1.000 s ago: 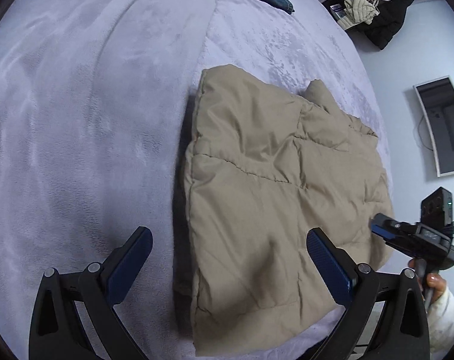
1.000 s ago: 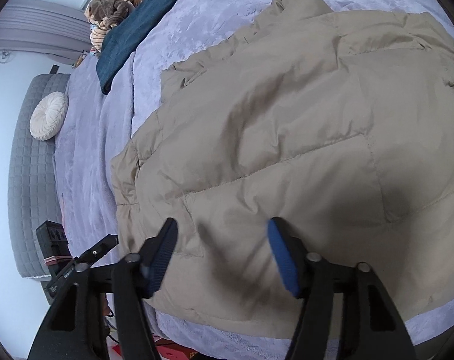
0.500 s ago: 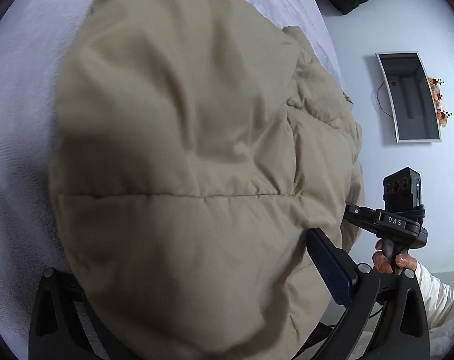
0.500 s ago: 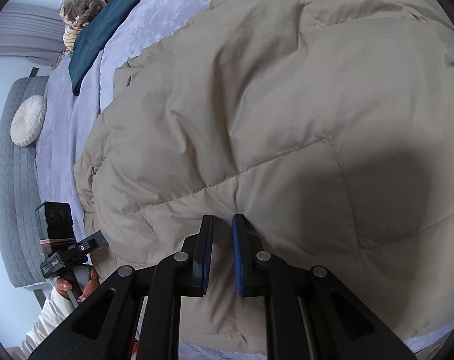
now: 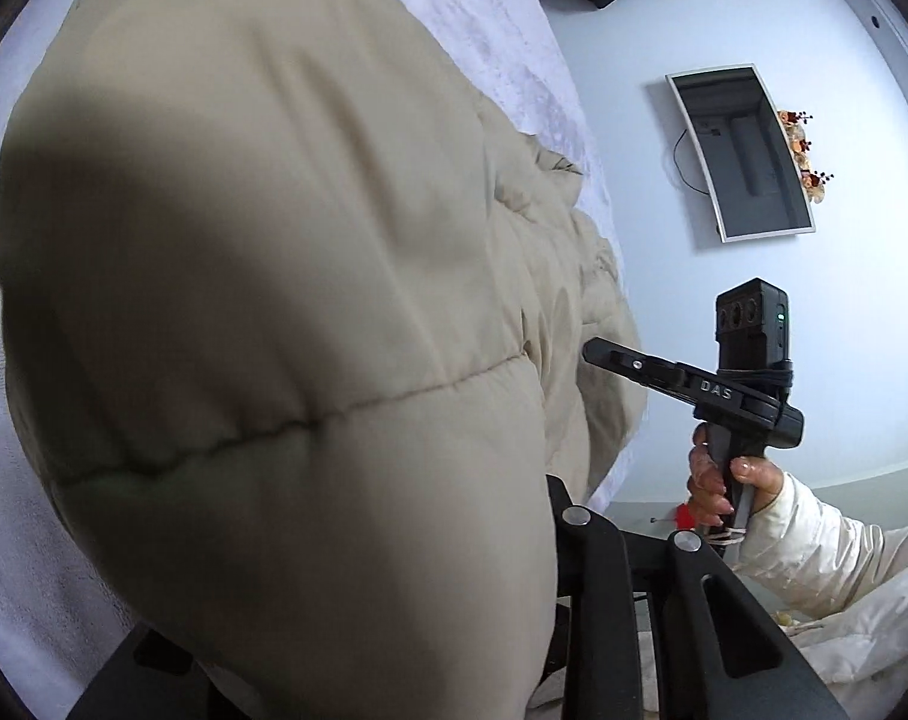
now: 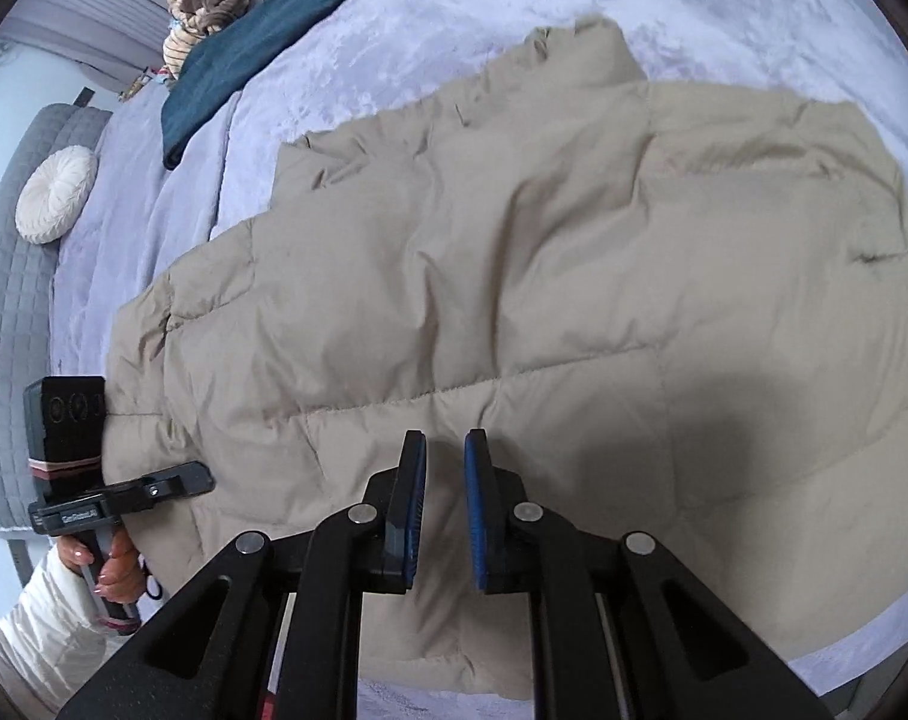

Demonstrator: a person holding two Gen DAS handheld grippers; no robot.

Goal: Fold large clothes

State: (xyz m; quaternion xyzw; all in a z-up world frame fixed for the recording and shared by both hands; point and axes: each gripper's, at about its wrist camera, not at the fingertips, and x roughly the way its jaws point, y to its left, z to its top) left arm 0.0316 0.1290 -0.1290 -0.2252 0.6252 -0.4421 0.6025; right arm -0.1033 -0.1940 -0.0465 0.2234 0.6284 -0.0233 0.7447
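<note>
Lift the near hem of jacket [image 6: 514, 270] evenly toward its far edge, right gripper [image 6: 445, 450] pinched nearly closed, left gripper [image 6: 178, 483] state indeterminable under fabric, holding both level.

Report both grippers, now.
Left gripper: closed on the jacket, going by its drawn-in linkage; pads hidden under fabric.
Right gripper: almost closed, narrow gap, nothing seen between the pads.
</note>
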